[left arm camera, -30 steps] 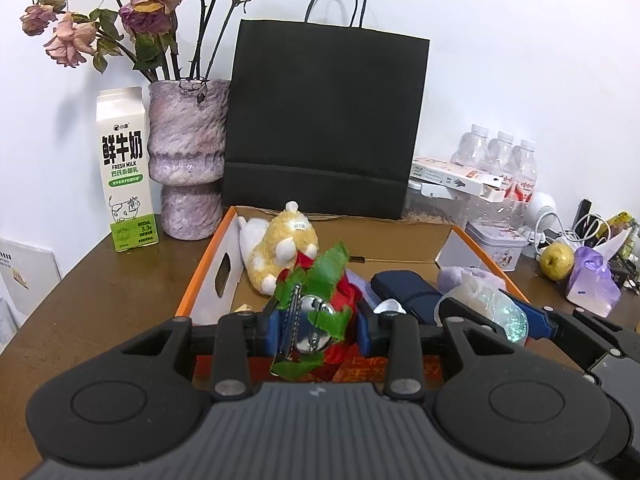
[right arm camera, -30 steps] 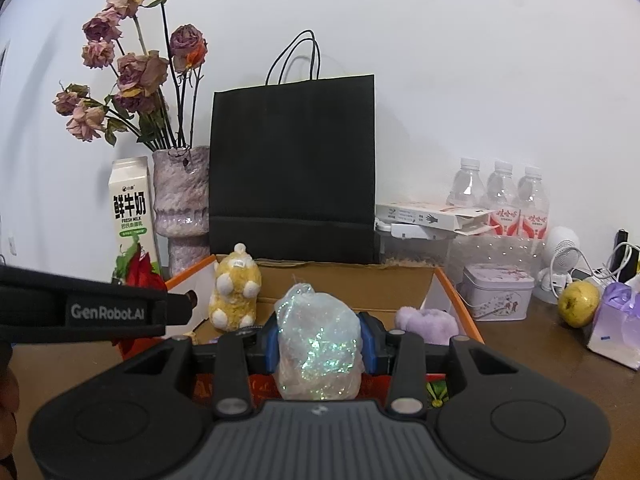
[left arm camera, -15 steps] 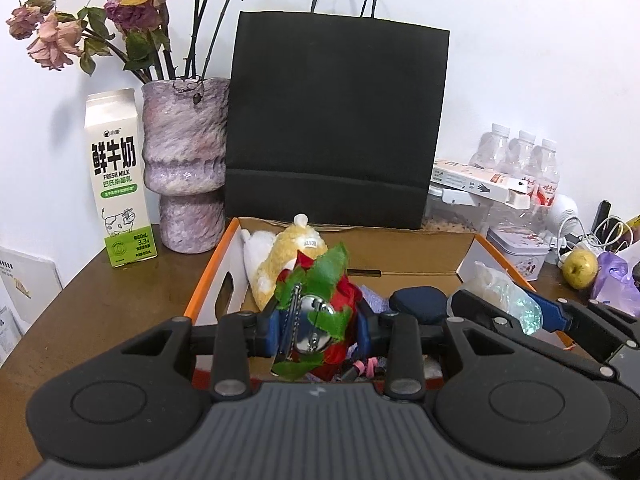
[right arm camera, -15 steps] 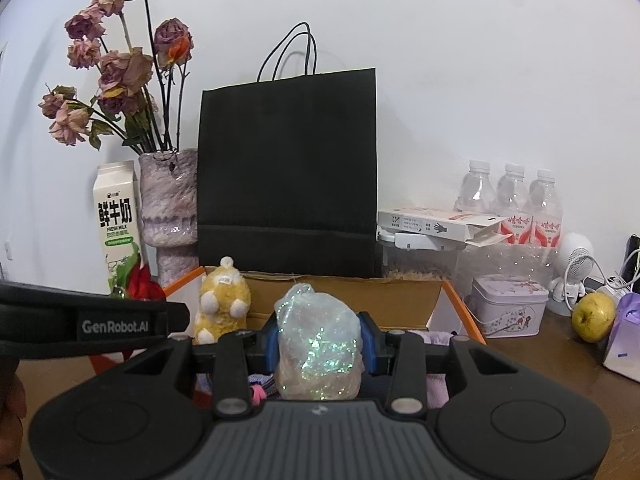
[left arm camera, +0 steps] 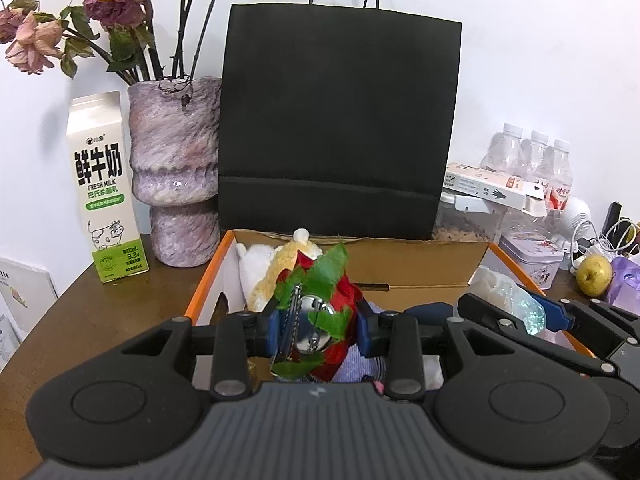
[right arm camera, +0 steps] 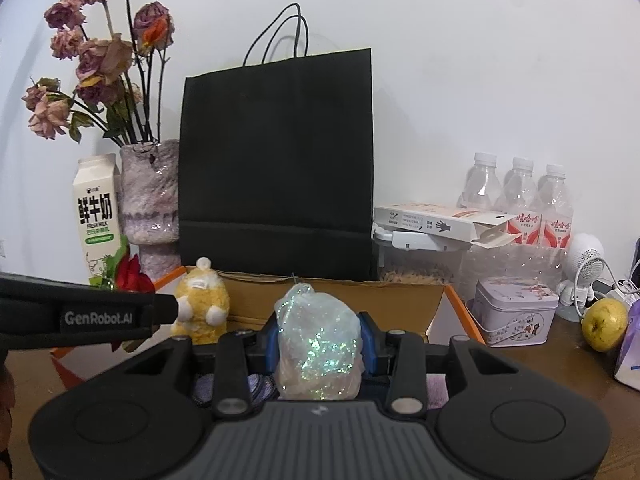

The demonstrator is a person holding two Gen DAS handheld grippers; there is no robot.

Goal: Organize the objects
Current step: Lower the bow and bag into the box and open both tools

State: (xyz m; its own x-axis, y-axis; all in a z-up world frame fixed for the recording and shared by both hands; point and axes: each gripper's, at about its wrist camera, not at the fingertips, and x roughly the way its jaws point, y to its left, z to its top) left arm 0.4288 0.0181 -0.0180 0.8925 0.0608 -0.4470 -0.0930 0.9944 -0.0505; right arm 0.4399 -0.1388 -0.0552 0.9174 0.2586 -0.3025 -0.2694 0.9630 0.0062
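1. Left gripper (left arm camera: 316, 326) pinches a red fake flower (left arm camera: 320, 312) w/ green leaves & a shiny metal bit, blue pads tight on both sides; held over the cardboard box (left arm camera: 420, 270).
2. Right gripper (right arm camera: 320, 338) clamps a glittery clear bag (right arm camera: 318, 344), also over the box (right arm camera: 336, 300), near its right half.
3. Yellow plush toy (left arm camera: 276, 268) sits in the box's back-left corner; purple & dark blue stuff lies lower in the box, can't tell what.
4. Black paper bag (left arm camera: 340, 120) stands upright just behind the box.
5. Vase (left arm camera: 176, 176) w/ dried roses & milk carton (left arm camera: 106, 188) stand left of the bag.
6. Right side of the table (left arm camera: 80, 308): water bottles (right arm camera: 520, 200), tin (right arm camera: 516, 310), pear (right arm camera: 604, 324).
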